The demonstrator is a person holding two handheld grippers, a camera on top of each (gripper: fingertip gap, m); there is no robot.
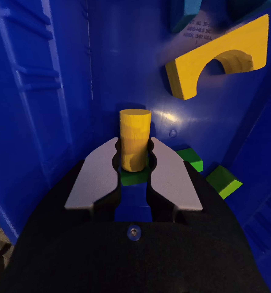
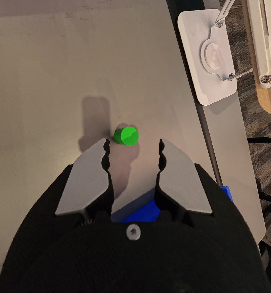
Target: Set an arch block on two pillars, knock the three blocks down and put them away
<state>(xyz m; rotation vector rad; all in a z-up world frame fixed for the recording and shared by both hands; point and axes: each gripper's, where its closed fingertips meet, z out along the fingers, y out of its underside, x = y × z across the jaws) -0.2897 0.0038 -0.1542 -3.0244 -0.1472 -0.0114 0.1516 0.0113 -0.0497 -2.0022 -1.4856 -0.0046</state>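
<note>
- Left gripper (image 1: 134, 140) reaching down inside blue bin (image 1: 44, 95), jaws clenched on yellow cylinder (image 1: 134, 139), held along the fingers
- Yellow arch block (image 1: 214, 63) lying flat on bin floor, beside green blocks (image 1: 223, 182)
- Right gripper (image 2: 134, 140) above grey table (image 2: 36, 71), pointing downward, jaws spread and empty
- Green cylinder (image 2: 126, 136) lying on table just beyond the fingertips

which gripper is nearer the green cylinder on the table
Right. The right gripper hangs open just short of the green cylinder, which lies off its left fingertip. The left gripper is inside the blue bin, shut on a yellow cylinder.
</note>
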